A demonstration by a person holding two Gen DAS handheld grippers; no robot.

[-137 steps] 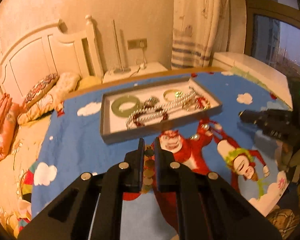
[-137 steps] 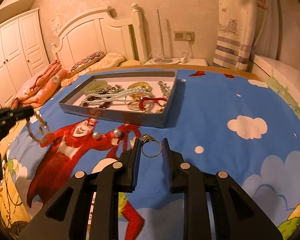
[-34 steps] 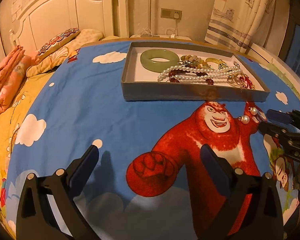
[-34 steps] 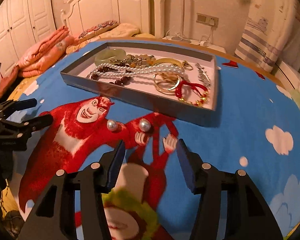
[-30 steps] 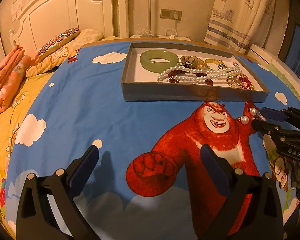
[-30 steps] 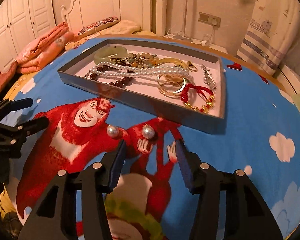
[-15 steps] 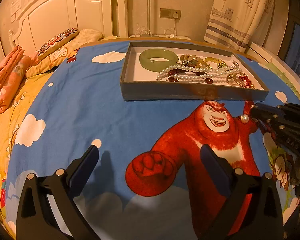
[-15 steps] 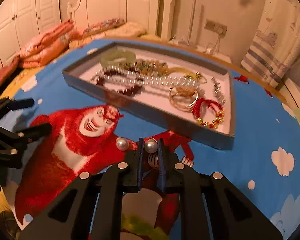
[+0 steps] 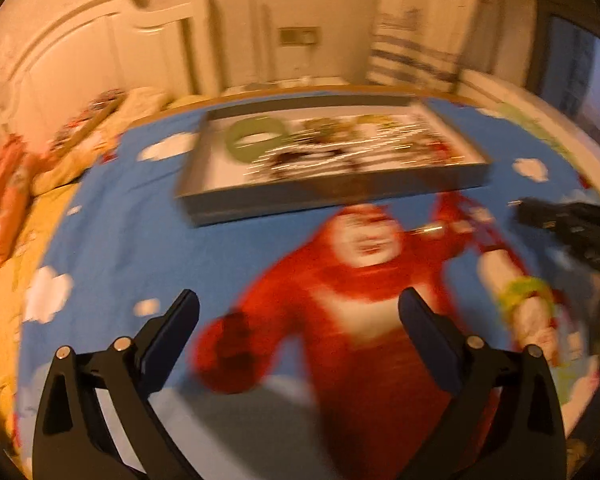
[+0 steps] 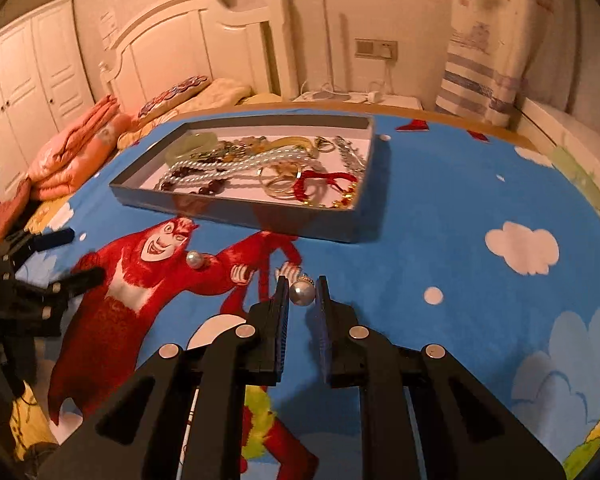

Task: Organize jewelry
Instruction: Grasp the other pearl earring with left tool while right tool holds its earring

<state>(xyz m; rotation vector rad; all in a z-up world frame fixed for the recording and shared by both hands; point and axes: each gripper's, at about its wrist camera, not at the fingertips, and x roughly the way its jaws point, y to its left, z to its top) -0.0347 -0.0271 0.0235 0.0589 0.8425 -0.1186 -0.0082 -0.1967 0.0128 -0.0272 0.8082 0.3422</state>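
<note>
My right gripper [image 10: 302, 294] is shut on a pearl earring [image 10: 302, 293] and holds it just above the blue cartoon cloth. A second pearl earring [image 10: 194, 259] lies on the cloth to its left; it shows blurred in the left wrist view [image 9: 430, 229]. The grey jewelry tray [image 10: 236, 210] beyond holds a green bangle [image 10: 188, 145], pearl strands [image 10: 236, 166], gold rings and a red bracelet [image 10: 328, 178]. My left gripper [image 9: 298, 320] is wide open and empty over the red ape print; its view is motion-blurred. It also shows at the left of the right wrist view [image 10: 56, 260].
The blue cloth [image 10: 460, 200] covers a round table. A bed with a white headboard [image 10: 204, 52] and folded orange blankets [image 10: 72, 148] stands behind on the left. A curtain [image 10: 484, 40] and a nightstand lie at the back right.
My right gripper has lifted the pearl earring off the cloth and drawn back a little. My left gripper is swinging, still wide open.
</note>
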